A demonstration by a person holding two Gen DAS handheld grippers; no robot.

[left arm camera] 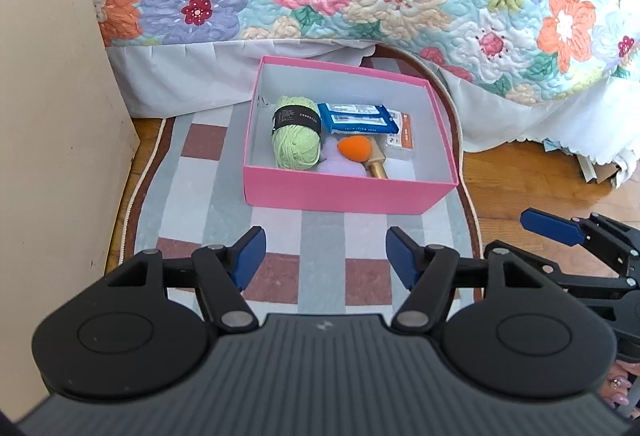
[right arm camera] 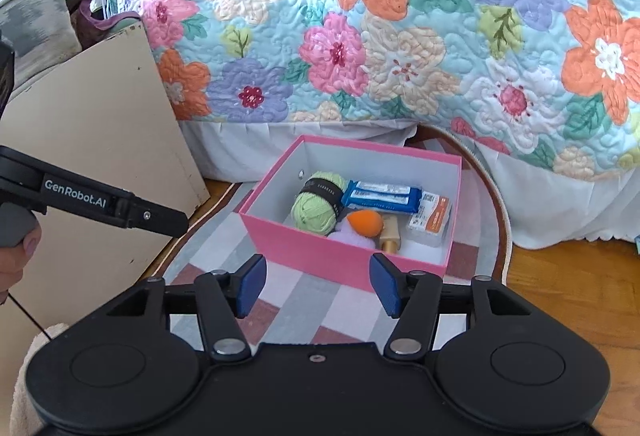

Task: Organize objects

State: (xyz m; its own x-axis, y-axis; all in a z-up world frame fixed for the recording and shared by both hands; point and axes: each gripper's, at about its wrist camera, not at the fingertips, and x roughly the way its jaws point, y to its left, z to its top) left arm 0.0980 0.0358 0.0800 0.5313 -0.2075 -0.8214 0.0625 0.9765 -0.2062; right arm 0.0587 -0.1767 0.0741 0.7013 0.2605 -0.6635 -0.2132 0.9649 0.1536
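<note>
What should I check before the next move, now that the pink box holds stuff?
1. Left hand-held gripper holds nothing: ok, jaws apart over the rug.
2. Right hand-held gripper holds nothing: ok, jaws apart, nothing between them.
3. Items inside the pink box: ok; green yarn, blue packets, orange sponge, orange-labelled case all sit below the rim.
4. Box flat on the rug: ok.
5. Loose items left outside the box: cannot tell; none seen on the rug, but the views are limited.
6. Lid for the box: cannot tell; none in view.
</note>
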